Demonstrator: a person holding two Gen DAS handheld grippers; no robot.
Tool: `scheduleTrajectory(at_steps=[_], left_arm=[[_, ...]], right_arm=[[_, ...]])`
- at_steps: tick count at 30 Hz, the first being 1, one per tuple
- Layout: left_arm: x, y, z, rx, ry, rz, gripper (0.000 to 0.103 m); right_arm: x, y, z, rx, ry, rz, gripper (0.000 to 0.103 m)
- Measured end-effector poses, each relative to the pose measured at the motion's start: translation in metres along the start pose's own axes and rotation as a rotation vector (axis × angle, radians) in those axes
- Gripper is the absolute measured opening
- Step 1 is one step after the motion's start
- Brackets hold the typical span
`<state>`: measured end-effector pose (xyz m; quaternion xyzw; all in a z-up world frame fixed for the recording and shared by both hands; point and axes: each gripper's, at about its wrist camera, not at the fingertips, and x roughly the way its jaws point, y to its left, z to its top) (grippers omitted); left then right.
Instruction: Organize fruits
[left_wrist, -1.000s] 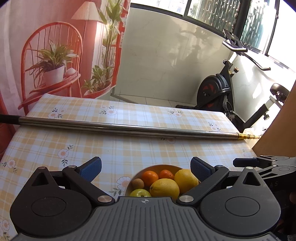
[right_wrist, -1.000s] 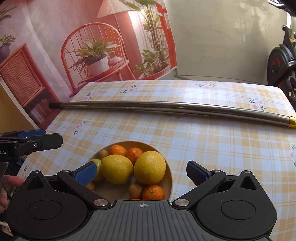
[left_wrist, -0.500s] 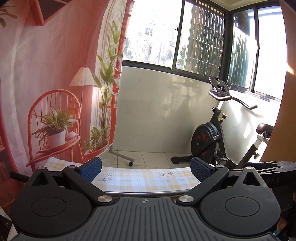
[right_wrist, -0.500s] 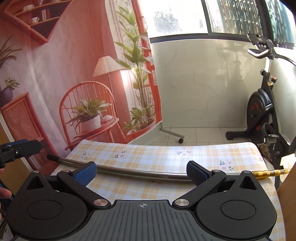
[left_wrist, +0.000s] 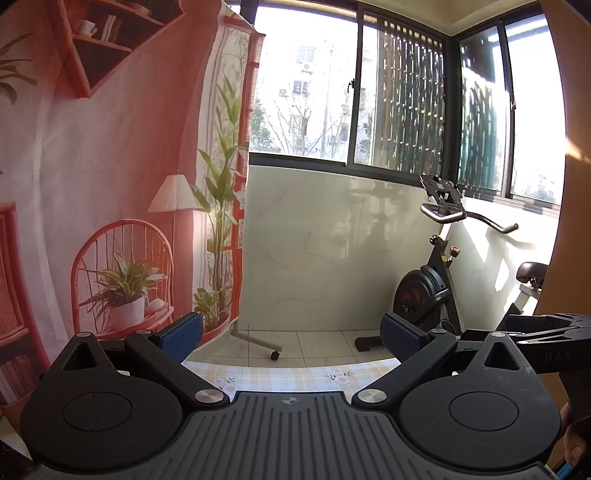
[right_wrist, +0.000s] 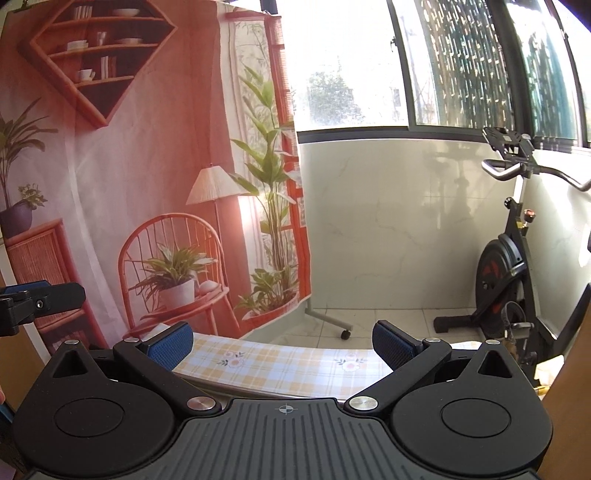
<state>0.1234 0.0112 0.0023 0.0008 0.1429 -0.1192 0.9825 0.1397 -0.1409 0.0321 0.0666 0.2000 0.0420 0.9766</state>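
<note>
No fruit and no bowl show in either view now. My left gripper (left_wrist: 291, 338) is open and empty, raised and pointing level toward the balcony wall. My right gripper (right_wrist: 282, 345) is open and empty, raised the same way. Only the far edge of the checked tablecloth (left_wrist: 291, 376) shows between the left fingers, and it also shows in the right wrist view (right_wrist: 280, 365). The right gripper's body juts in at the right of the left wrist view (left_wrist: 546, 332). The left gripper's tip shows at the left edge of the right wrist view (right_wrist: 37, 302).
A printed backdrop (right_wrist: 129, 184) with a chair and plants hangs behind the table. An exercise bike (left_wrist: 436, 288) stands at the right on the tiled floor. A metal rod (right_wrist: 214, 386) lies across the table. A wooden panel (left_wrist: 569, 184) is at the far right.
Both grippers have tilted up from looking down at the fruit bowl; the bowl and most of the table have dropped out of view. Both stay open.
</note>
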Motion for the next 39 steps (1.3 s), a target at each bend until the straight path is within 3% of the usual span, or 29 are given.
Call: scheduleTrajectory(at_steps=[10,39], left_arm=[[-0.0049,-0.002,0.0035,0.012,0.001,0.047,0.103],[-0.0029,0.0048,0.0025,-0.011,0.018,0.027,0.103]], right_arm=[[-0.0036,0.0022,-0.0007,0.01,-0.007,-0.013,0.103],[-0.0077,0.0031,-0.0027,0.021,-0.016,-0.018,0.103]])
